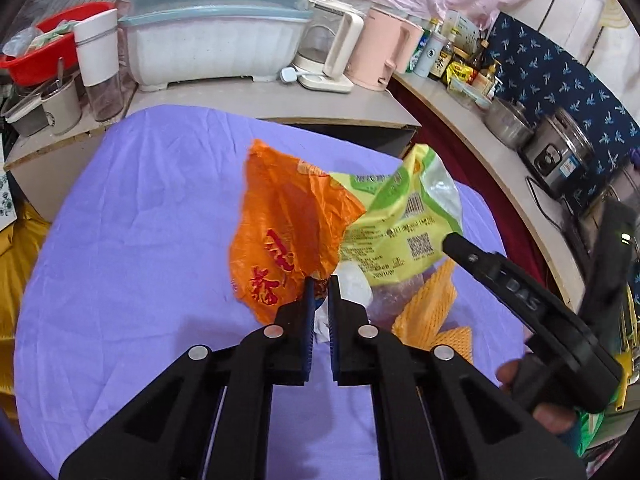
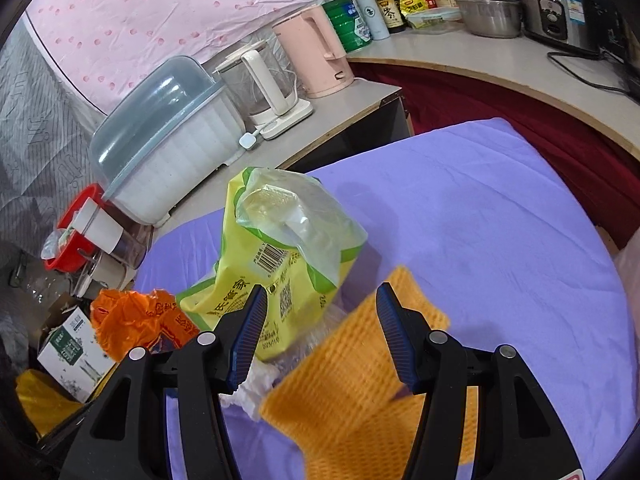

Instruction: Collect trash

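A crumpled orange plastic bag [image 1: 288, 232] [image 2: 132, 320] stands on the purple tablecloth [image 1: 140, 240]. My left gripper [image 1: 321, 282] is shut on the bag's lower right edge. Beside the bag a yellow-green food package [image 1: 400, 216] [image 2: 280, 264] leans over white crumpled tissue [image 1: 352, 284] [image 2: 252, 388] and clear wrap. A yellow-orange waffle cloth [image 1: 428, 308] [image 2: 360, 380] lies to the right of them. My right gripper [image 2: 324, 312] hovers open above the cloth and the package's lower end, with its pads apart from both. In the left wrist view one of its fingers [image 1: 472, 258] reaches the package's right edge.
A hand [image 1: 552, 416] holds the right gripper. Behind the table a counter carries a covered dish box [image 1: 216, 40] [image 2: 168, 140], a glass kettle [image 2: 260, 88], a pink kettle [image 1: 384, 52], bottles, a rice cooker [image 1: 560, 156] and a red basin [image 1: 48, 52]. Purple cloth [image 2: 480, 220] lies bare to the right.
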`<state>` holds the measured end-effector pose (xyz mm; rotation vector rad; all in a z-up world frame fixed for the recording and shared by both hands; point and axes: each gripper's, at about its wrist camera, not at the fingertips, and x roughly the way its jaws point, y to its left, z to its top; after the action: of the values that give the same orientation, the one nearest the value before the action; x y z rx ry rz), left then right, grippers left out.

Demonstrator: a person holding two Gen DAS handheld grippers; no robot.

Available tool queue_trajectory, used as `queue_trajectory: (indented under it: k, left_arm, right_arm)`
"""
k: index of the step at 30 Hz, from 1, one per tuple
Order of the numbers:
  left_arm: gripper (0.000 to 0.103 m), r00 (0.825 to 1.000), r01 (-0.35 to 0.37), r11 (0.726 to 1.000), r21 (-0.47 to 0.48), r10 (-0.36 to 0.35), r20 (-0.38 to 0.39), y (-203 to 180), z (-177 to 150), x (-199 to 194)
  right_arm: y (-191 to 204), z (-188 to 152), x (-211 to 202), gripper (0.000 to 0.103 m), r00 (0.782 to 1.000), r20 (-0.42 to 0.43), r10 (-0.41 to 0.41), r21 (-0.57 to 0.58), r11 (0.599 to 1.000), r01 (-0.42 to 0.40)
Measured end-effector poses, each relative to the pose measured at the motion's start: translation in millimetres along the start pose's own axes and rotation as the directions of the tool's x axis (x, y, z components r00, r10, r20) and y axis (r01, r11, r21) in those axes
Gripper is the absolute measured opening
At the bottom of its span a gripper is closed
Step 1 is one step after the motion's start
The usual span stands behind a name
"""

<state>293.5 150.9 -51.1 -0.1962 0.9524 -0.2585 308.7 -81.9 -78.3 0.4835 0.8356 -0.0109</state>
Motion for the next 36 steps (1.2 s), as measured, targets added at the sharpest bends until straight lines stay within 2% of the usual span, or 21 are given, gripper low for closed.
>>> queue_trajectory:
  k: [1,3,4,6,7,8,16,24,36]
  left_arm:
    - [0.006,1.0,0.001,1.0,-0.002,-0.001,0.002,2,2,0]
    - [0.006,1.0,-0.005,1.0,-0.004,0.005,0.008,4,4,-2]
    - [0.006,1.0,-0.007,1.0,-0.005,0.007,0.01,5,4,-3]
    - [0.006,1.0,-0.008,1.0,-0.008,0.008,0.012,6,4,-5]
    - [0.006,1.0,-0.007,1.0,-0.008,0.007,0.013,6,4,-6]
    - [0.005,1.0,-0.007,1.0,-0.008,0.007,0.015,5,4,-7]
    - [0.002,0.999,0.013,1.0,0.007,-0.013,0.032,-9,-2,-27]
    - [0.0,0.996,0.053,0.998,0.047,-0.056,0.072,-41,-11,-68]
    - [0.0,0.985,0.12,0.984,0.133,-0.134,0.107,-97,-31,-120]
  right_arm:
    - [1,1,5,0.052,1.0,-0.003,-0.005,-0.004,1.0,0.005]
    - [2,4,12,0.035,1.0,-0.013,-0.009,-0.006,1.0,0.009]
    - [1,4,14,0.021,1.0,-0.02,-0.005,-0.004,1.0,0.005]
    - [0,3,15,0.018,1.0,-0.019,0.001,0.002,1.0,-0.001]
    - [0,3,12,0.011,1.0,-0.008,0.002,-0.001,1.0,-0.002]
    - [0,3,7,0.01,1.0,0.008,0.004,-0.006,1.0,-0.004]
    - [-10,12,-57,0.009,0.991,0.129,0.021,0.029,0.999,-0.025]
    - [-24,14,-124,0.008,0.977,0.212,0.029,0.042,0.998,-0.038]
    - [-76,-3,-210,0.008,0.951,0.308,-0.022,0.113,0.993,-0.014]
